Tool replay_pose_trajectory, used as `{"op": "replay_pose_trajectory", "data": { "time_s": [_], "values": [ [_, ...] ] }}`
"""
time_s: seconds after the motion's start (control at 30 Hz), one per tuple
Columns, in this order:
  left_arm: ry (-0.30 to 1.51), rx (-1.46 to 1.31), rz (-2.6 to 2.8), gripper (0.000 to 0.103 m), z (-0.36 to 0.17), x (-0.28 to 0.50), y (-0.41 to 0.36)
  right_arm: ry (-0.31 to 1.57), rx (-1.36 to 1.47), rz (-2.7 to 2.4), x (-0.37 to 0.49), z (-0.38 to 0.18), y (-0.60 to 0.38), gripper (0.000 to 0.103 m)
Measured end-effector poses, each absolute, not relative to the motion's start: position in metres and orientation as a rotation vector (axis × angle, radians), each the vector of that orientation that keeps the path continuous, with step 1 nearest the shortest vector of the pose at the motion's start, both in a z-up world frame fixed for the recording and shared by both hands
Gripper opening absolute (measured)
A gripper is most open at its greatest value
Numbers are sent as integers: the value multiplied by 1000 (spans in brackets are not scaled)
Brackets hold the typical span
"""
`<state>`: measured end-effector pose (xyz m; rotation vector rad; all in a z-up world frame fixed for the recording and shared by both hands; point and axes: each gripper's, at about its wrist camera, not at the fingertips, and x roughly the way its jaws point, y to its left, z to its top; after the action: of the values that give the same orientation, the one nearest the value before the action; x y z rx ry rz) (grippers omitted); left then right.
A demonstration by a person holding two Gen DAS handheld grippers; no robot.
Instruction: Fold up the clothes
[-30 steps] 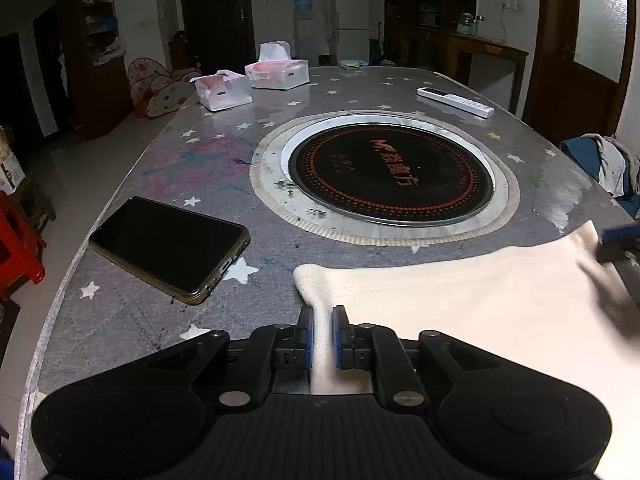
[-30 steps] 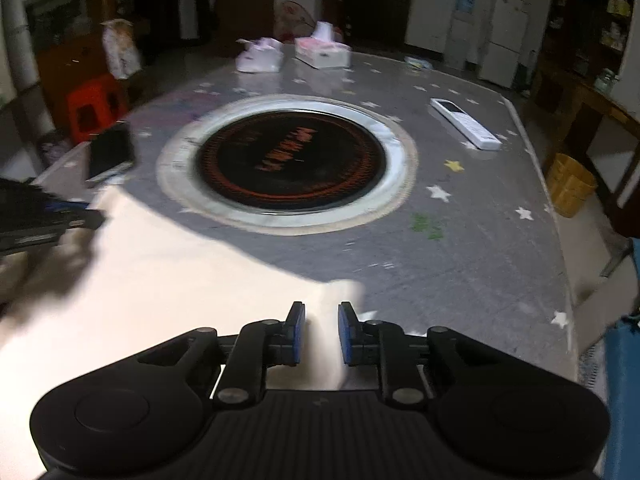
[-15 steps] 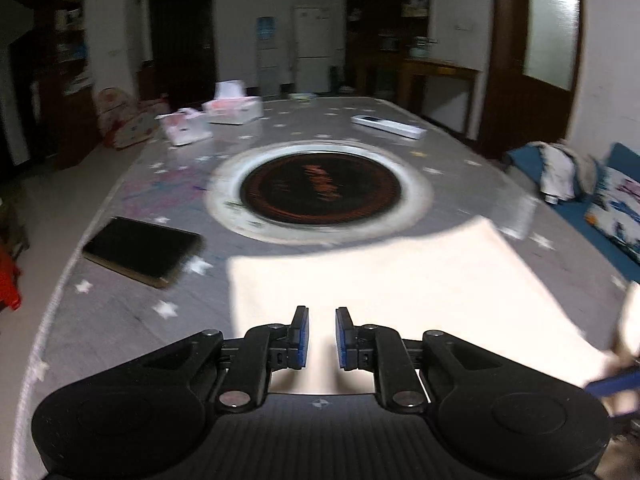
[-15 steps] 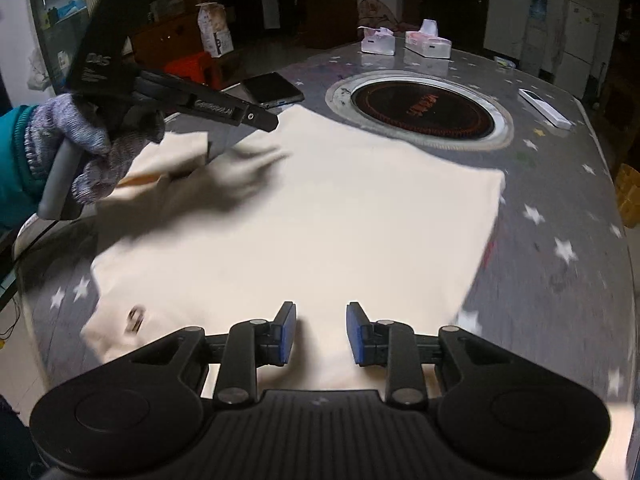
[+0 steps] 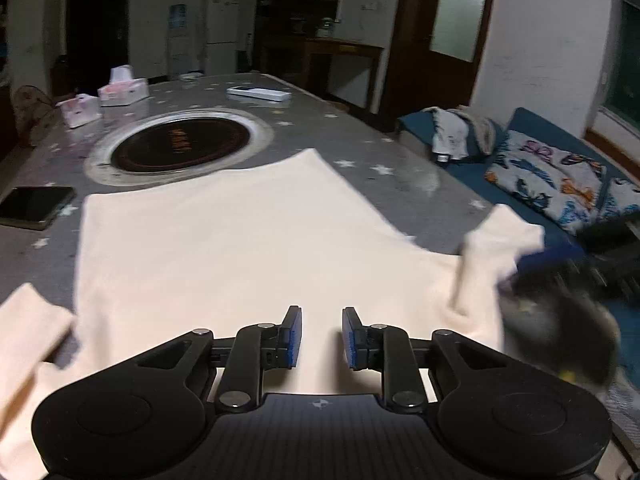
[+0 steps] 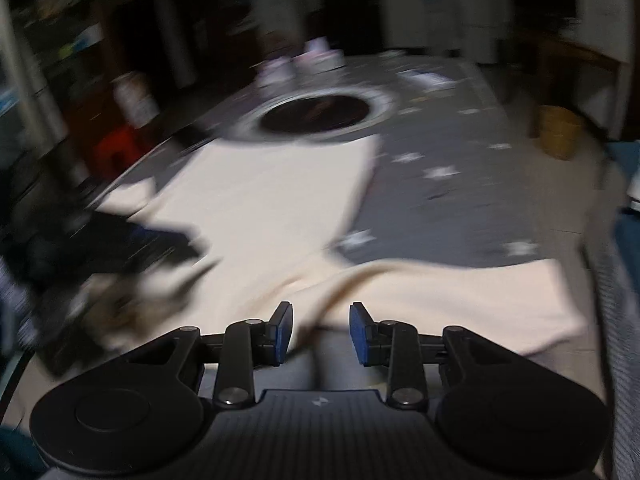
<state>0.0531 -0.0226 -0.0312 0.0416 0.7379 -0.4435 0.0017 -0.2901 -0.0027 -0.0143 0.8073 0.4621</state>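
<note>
Cream shirt (image 5: 248, 248) lies spread flat on the grey star-print desk (image 5: 360, 132), body straight ahead of both tools, far hem touching the round hob ring (image 5: 180, 146) set in the desk.

Left tool (image 5: 321, 338): jaws opening, narrow gap, blue pads (image 5: 294, 336) clear of the cloth. Shirt fabric sits under and ahead of the gap, nothing pinched. One sleeve (image 5: 28, 320) lies to its left, the other sleeve (image 5: 500, 248) is bunched to its right, next to the blurred right tool (image 5: 552, 292).

Right tool (image 6: 320, 334): jaws opening, narrow gap, nothing between the pads. A raised fold of the shirt (image 6: 248, 208) runs just ahead of its tips, and a sleeve (image 6: 480, 300) lies flat to its right. View is heavily motion-blurred; the left tool (image 6: 100, 248) is a dark smear to its left over the shirt.

Beyond the left tool: phone (image 5: 34, 206) off the shirt's far-left corner, not touching it; two tissue boxes (image 5: 122, 90) and a white remote (image 5: 258, 94) past the hob. Blue sofa (image 5: 560, 168) with cushions and clothes off the desk's right edge.
</note>
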Motion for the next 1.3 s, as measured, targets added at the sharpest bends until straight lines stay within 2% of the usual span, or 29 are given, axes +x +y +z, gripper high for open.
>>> {"op": "replay_pose_trajectory", "data": {
  "time_s": [0.17,0.3,0.5,0.57,0.63,0.67,0.73,0.8,0.9,1.1,1.2,1.3],
  "values": [
    [722,61,-555,35,-26,40,-52,794,0,270,36,-8,-335,31],
    [701,87,-625,46,-24,34,-77,802,15,135,68,-21,-368,31],
    [686,161,-658,46,-30,40,-112,833,18,109,91,-37,-380,30],
    [688,166,-661,46,-33,47,-119,839,13,130,95,-40,-378,23],
    [697,167,-661,45,-37,53,-123,835,-2,135,94,-38,-375,12],
    [702,167,-662,44,-40,56,-125,830,-8,139,95,-37,-374,11],
    [714,164,-668,33,-44,59,-127,818,-20,149,97,-32,-371,4],
    [727,160,-672,20,-48,63,-129,799,-27,162,99,-24,-368,4],
    [734,132,-674,9,-50,64,-125,741,-32,194,102,-8,-363,3],
    [662,79,-732,8,-37,53,-114,526,29,268,84,34,-372,3],
    [633,109,-797,8,-35,42,-115,440,122,257,55,38,-402,3],
    [646,185,-861,8,-44,30,-124,488,158,158,32,21,-428,4]
  ]
}}
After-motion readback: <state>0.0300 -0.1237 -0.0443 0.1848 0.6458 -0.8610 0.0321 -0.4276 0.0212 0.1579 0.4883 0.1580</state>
